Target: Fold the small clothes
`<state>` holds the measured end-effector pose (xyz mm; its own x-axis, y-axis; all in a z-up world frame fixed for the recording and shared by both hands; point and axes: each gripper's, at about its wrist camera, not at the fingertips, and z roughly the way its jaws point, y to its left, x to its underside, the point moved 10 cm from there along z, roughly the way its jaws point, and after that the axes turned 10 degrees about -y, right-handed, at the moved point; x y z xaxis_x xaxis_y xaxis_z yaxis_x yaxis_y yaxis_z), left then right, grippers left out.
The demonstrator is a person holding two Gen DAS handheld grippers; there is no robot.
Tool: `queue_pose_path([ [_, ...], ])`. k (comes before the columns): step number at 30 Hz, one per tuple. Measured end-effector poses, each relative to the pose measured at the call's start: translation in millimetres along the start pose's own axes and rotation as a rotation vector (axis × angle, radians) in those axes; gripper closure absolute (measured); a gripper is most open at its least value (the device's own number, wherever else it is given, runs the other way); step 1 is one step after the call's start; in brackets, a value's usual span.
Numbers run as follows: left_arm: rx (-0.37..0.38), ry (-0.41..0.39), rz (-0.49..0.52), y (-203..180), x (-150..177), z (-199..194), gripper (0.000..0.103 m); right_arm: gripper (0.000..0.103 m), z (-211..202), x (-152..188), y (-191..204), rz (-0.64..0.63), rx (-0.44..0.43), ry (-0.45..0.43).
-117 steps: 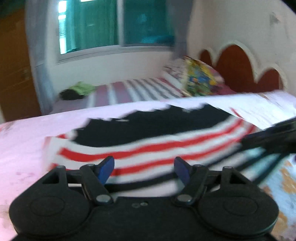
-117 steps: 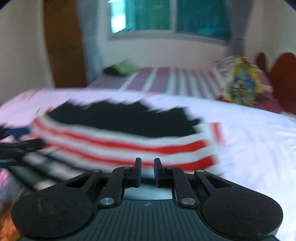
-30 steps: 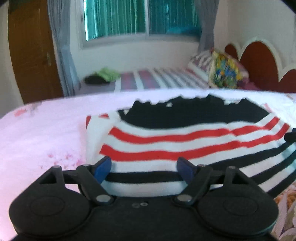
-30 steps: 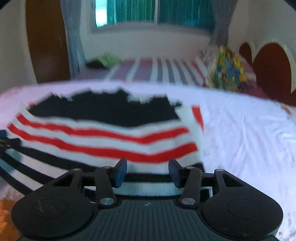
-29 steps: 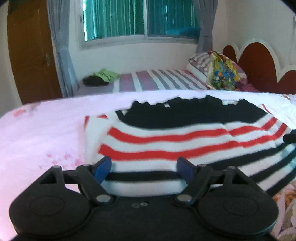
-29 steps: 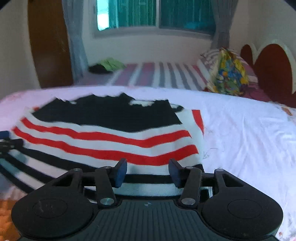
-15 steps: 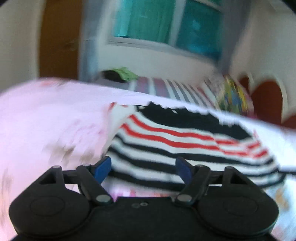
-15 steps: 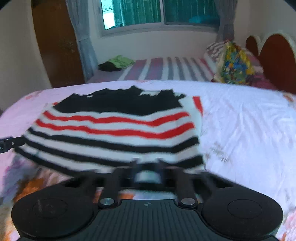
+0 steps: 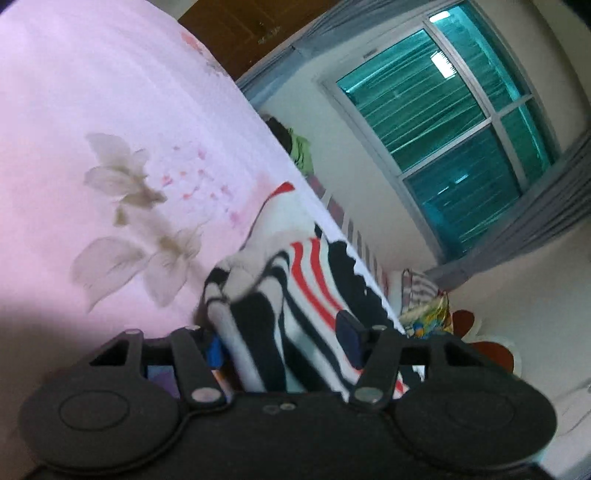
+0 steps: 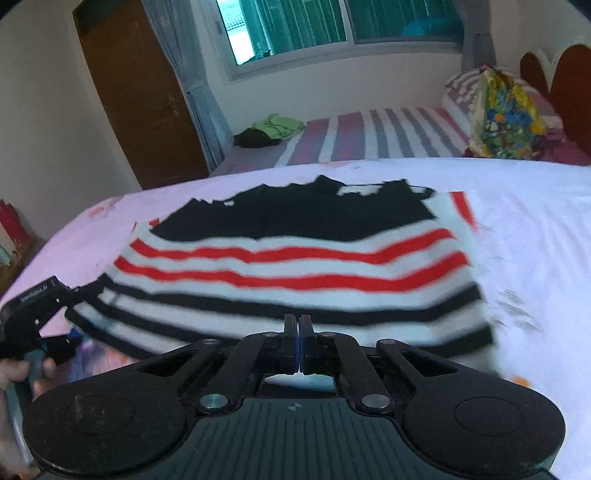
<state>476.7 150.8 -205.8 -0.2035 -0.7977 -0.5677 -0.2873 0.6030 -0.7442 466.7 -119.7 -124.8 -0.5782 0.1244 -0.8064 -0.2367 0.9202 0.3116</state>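
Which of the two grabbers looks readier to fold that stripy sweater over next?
Left, probably: its hand-held gripper is open around the striped sweater's bunched side edge. The right hand-held gripper is shut at the near hem.

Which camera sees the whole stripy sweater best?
The right wrist view: the black, red and white striped sweater lies spread across the pink bedsheet. The tilted left wrist view shows only its bunched corner.

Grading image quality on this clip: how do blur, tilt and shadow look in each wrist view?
Left wrist: view rolled steeply, dark shadow at lower left of the pink bedsheet, striped sweater soft up close. Right wrist: level, sweater stripes motion-smeared, right gripper sharp, window bright, fisheye bowing throughout.
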Motion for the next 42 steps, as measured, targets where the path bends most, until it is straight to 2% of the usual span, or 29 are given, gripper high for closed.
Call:
queue_pose_path([
  [2, 0.002, -0.008, 0.017, -3.6, -0.3, 8.9, 0.048, 0.101, 22.2, -3.9, 6.2, 0.013, -0.019, 0.005],
  [4, -0.003, -0.005, 0.029, -4.5, -1.1, 17.9, 0.057, 0.101, 41.5, -5.5, 12.7, 0.016, -0.030, 0.009],
  [6, -0.014, 0.012, -0.004, -0.6, -3.9, 28.4, 0.078, 0.101, 56.9, -6.5, 19.3, 0.018, -0.050, 0.009],
  [8, 0.002, 0.034, -0.063, 6.8, -4.4, 32.8, 0.085, 0.101, 66.7, -3.4, 25.3, 0.015, -0.076, 0.015],
  [10, 0.071, 0.007, -0.165, 9.3, -9.6, 30.1, 0.087, 0.101, 74.8, 5.4, 24.8, 0.002, -0.073, 0.042],
  [11, 0.149, -0.033, -0.242, 7.3, -15.5, 22.1, 0.088, 0.103, 78.3, 10.4, 20.4, -0.007, -0.053, 0.050],
  [12, 0.190, -0.055, -0.261, 6.2, -17.3, 17.2, 0.087, 0.103, 78.8, 11.2, 16.6, 0.007, -0.057, 0.041],
  [14, 0.101, -0.017, -0.202, 23.3, -4.6, 24.9, 0.089, 0.103, 80.3, 10.6, 11.7, 0.047, -0.069, 0.044],
  [15, 0.115, -0.019, -0.175, 21.1, -4.8, 26.0, 0.088, 0.103, 80.6, 10.0, 11.6, 0.043, -0.073, 0.047],
  [19, 0.077, 0.011, -0.147, 12.5, -9.3, 30.4, 0.088, 0.103, 80.6, 8.8, 9.0, 0.051, -0.095, 0.052],
  [21, 0.074, 0.003, -0.093, -2.8, -13.6, 26.8, 0.088, 0.103, 81.6, 7.4, 6.8, 0.066, -0.107, 0.054],
  [24, 0.114, -0.008, -0.026, -38.4, -18.0, 20.4, 0.088, 0.103, 74.9, 2.6, 2.9, 0.079, -0.115, 0.062],
  [28, 0.199, 0.005, 0.056, -103.1, -7.3, 12.0, 0.088, 0.103, 42.2, -17.2, -36.0, 0.168, -0.074, -0.013],
  [32, 0.277, 0.069, 0.179, -176.4, 41.8, 10.0, 0.088, 0.103, 1.8, -33.1, -92.9, 0.250, -0.039, -0.086],
  [36, 0.309, 0.176, 0.342, -227.5, 114.9, 20.9, 0.087, 0.103, -38.6, -45.0, -151.1, 0.334, 0.014, -0.146],
  [40, 0.303, 0.359, 0.476, -252.3, 208.8, 37.4, 0.085, 0.103, -72.1, -48.9, -193.2, 0.384, 0.048, -0.169],
  [42, 0.298, 0.477, 0.538, -257.5, 261.2, 44.6, 0.076, 0.103, -84.3, -45.6, -206.0, 0.414, 0.050, -0.168],
])
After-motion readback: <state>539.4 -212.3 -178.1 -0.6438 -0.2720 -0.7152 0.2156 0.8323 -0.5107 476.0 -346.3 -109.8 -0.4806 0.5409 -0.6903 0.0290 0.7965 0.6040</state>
